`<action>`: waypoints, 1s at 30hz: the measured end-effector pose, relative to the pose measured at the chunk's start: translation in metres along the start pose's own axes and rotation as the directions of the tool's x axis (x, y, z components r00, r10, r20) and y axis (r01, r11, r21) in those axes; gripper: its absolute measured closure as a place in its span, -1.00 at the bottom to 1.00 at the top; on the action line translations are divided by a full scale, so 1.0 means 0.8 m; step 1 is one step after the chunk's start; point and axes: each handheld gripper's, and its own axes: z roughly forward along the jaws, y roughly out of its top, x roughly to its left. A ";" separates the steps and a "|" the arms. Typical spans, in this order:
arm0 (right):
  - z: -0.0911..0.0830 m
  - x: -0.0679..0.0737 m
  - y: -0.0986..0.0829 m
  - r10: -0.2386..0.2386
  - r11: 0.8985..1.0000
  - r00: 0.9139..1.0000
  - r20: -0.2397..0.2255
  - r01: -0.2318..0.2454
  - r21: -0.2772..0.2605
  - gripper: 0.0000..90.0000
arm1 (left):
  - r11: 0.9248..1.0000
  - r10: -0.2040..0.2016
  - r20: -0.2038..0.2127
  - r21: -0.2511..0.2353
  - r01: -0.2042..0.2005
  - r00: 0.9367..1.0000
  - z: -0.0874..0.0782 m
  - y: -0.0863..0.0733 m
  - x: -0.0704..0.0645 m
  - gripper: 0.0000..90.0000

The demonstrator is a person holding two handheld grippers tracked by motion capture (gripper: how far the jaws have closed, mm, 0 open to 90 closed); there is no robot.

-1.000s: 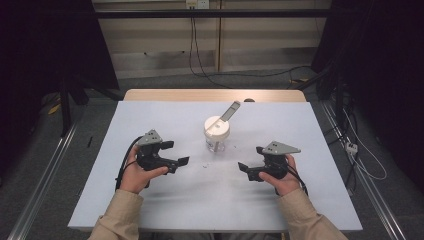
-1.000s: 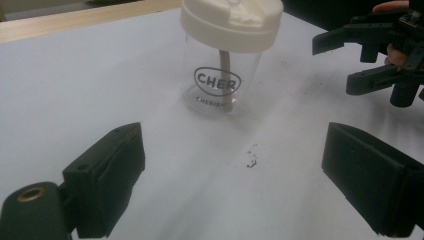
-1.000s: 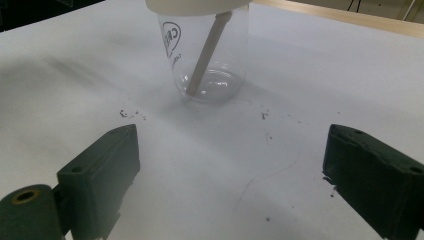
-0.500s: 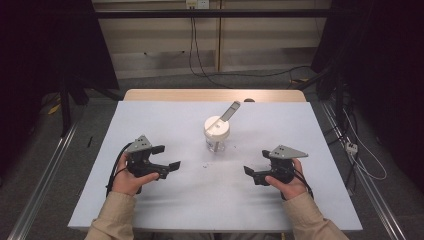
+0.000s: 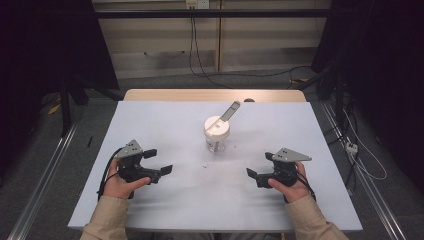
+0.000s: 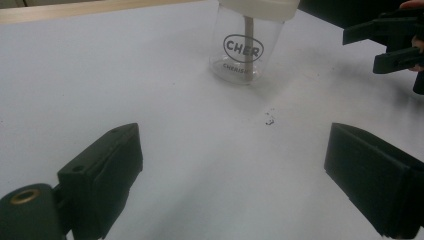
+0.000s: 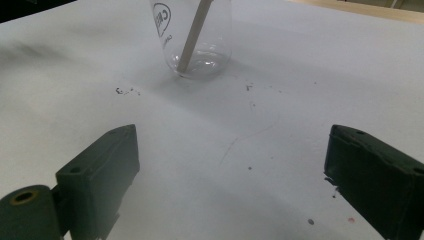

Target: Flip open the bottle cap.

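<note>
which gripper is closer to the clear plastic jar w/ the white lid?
Roughly even, right marginally. Left gripper sits front-left of the clear plastic jar with white lid; right gripper sits front-right. Both open, apart from it.

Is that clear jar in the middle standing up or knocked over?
Upright: the jar stands on its base, white lid on top, a stick leaning inside.

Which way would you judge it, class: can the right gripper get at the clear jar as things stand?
Probably yes. The right gripper is open and apart from the clear jar, with bare white table between them; only small dark specks lie there.
</note>
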 end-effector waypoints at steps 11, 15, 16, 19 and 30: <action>-0.008 -0.004 -0.007 0.005 1.000 1.000 0.011 -0.005 0.002 -0.83 | 1.000 -0.005 -0.008 0.007 0.005 1.000 -0.009 -0.009 0.001 -0.82; -0.010 -0.006 -0.009 0.006 1.000 1.000 0.011 -0.006 0.003 -0.83 | 1.000 -0.003 -0.012 0.009 0.003 1.000 -0.012 -0.011 0.002 -0.83; -0.011 -0.006 -0.010 0.003 1.000 1.000 0.011 -0.003 0.003 -0.83 | 1.000 -0.004 -0.015 0.010 0.004 1.000 -0.012 -0.012 0.002 -0.83; -0.013 -0.008 -0.011 -0.001 1.000 1.000 0.013 0.001 0.000 -0.83 | 1.000 0.000 -0.020 0.011 0.000 1.000 -0.014 -0.013 0.003 -0.83; -0.019 -0.010 -0.014 0.001 1.000 1.000 0.017 -0.001 -0.001 -0.83 | 1.000 0.006 -0.034 0.019 -0.005 0.999 -0.021 -0.019 0.005 -0.84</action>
